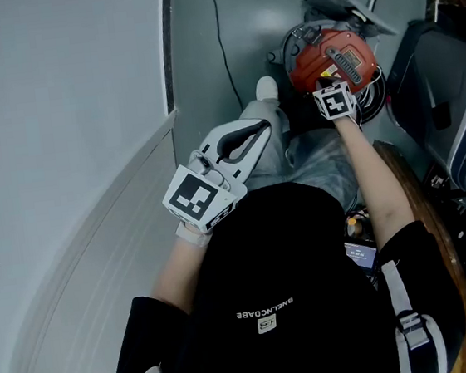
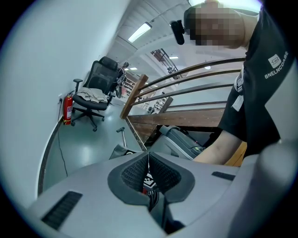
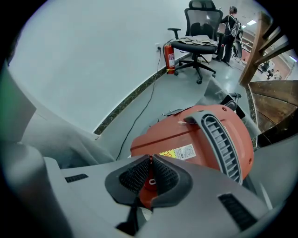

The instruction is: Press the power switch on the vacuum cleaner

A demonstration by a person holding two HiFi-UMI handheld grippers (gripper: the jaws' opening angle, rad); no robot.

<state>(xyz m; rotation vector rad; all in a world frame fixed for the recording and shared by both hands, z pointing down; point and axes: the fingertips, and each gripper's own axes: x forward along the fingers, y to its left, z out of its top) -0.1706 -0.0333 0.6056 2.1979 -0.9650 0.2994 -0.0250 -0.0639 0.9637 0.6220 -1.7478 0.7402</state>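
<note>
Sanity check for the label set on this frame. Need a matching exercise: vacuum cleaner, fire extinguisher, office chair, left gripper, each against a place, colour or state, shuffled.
Things:
1. vacuum cleaner
2. fire extinguisher
3. office chair
4. left gripper

Descriptions:
A. light cloth lying on its seat
B. jaws together, nothing between them
C. red, standing against the wall
D. orange-red body right at the tips of the right gripper

Pairs: 1-D, 2-C, 3-A, 4-B
</note>
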